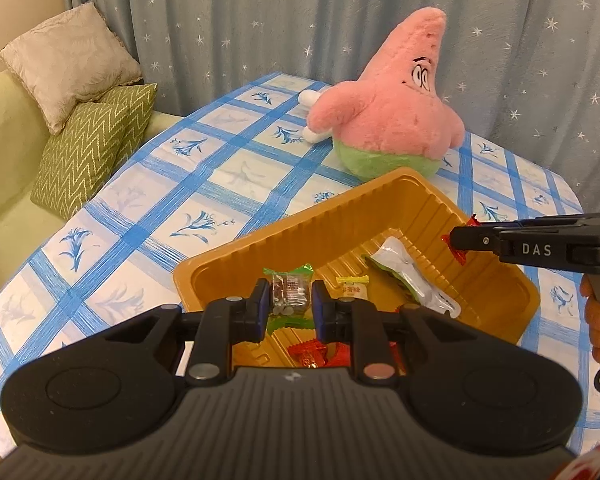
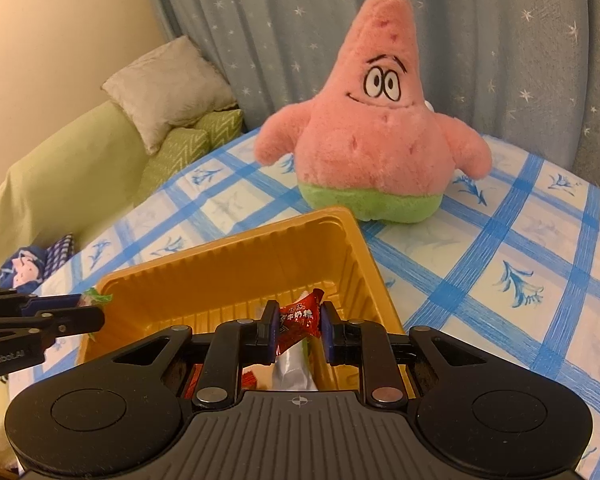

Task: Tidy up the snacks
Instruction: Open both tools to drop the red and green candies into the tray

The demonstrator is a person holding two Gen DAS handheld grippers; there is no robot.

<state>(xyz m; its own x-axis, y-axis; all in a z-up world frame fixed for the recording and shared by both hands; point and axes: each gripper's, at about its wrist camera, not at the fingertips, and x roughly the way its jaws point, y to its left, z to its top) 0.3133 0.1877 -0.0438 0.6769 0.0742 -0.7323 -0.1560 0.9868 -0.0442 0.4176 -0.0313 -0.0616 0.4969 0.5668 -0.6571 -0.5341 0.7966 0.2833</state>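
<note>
Jaws of left gripper (image 1: 289,307) are clamped on green-ended snack pkt (image 1: 289,287); right gripper (image 2: 300,326) is clamped on red candy (image 2: 297,318), both held over gold tray (image 1: 428,204). If released too high, pkts could be bounced over low rim. Farther back, plush toy (image 2: 364,148) is stood beside tray w/ nothing blocking.

Red snacks (image 1: 316,354) in tray (image 1: 236,248) half behind left gripper (image 1: 290,306).
</note>
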